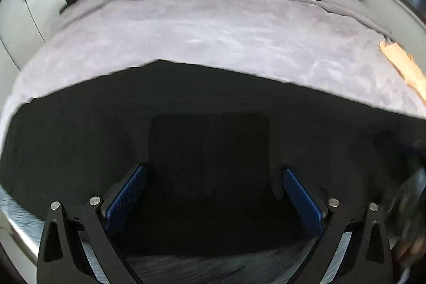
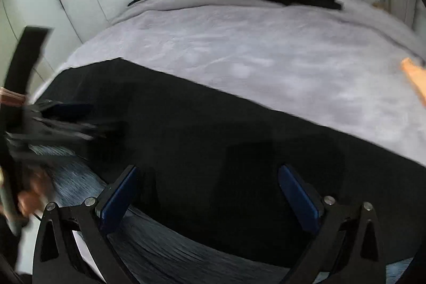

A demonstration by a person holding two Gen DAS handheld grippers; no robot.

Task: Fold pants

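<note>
Left claw (image 1: 213, 177): jaws spread wide, 2 blue pads (image 1: 127, 197) angled outward, nothing between them, aimed forward and slightly down. Right claw (image 2: 207, 177): likewise spread wide, blue pads (image 2: 298, 197) apart, nothing gripped. In the right wrist view, left claw (image 2: 61, 121) seen at the far left edge, blurred, with a bare hand (image 2: 32, 193) wrapped around its handle below; finger spacing there too blurred to read.
</note>
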